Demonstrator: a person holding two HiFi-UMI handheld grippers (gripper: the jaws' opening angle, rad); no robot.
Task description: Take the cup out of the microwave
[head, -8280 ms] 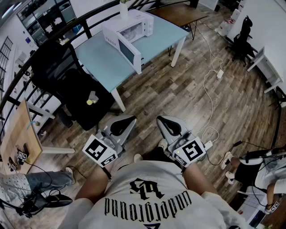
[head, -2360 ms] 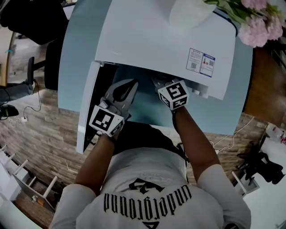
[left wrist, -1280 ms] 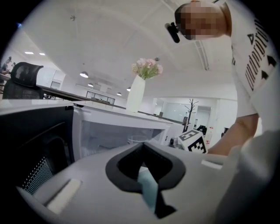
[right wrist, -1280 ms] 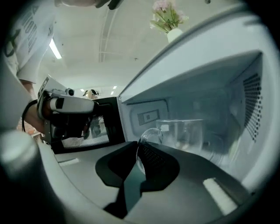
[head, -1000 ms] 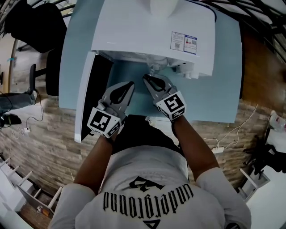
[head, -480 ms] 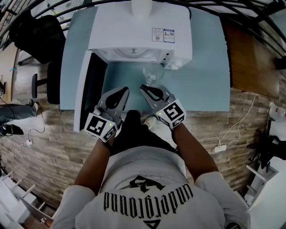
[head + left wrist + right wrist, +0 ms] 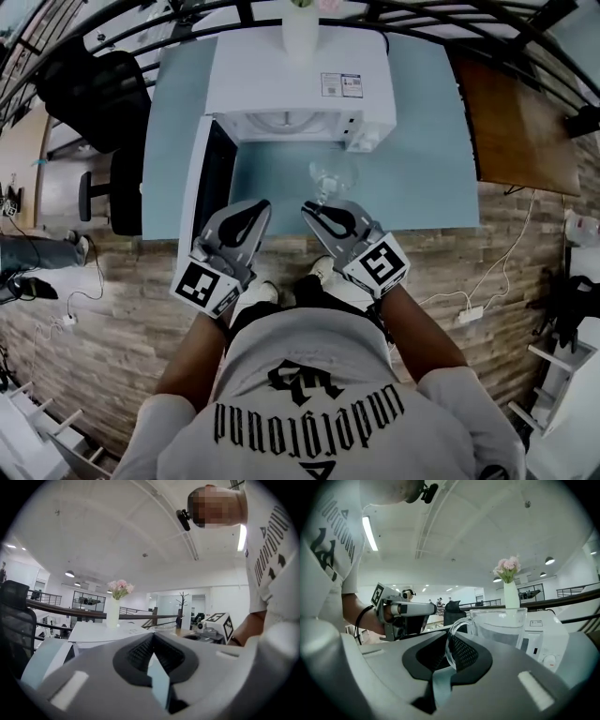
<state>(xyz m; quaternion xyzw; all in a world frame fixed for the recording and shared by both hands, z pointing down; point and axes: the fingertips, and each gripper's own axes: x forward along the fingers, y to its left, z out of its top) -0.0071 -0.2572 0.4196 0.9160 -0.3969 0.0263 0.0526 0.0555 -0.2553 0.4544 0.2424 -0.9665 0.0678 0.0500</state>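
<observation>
Head view, glass cup [image 7: 330, 176] outside open microwave [image 7: 291, 84]

white t-shirt [image 7: 314, 412] on the person, head view: black gothic lettering, upside down to the camera, reads "underground"; the black emblem above it is not legible. white box-shaped microwave [image 7: 281, 84], top face: small rectangular sticker [image 7: 339, 85], print too small to read. marker cube [image 7: 204, 288] of the left gripper [image 7: 258, 206] and marker cube [image 7: 378, 265] of the right gripper [image 7: 307, 208]: black-and-white coded squares, no words.
</observation>
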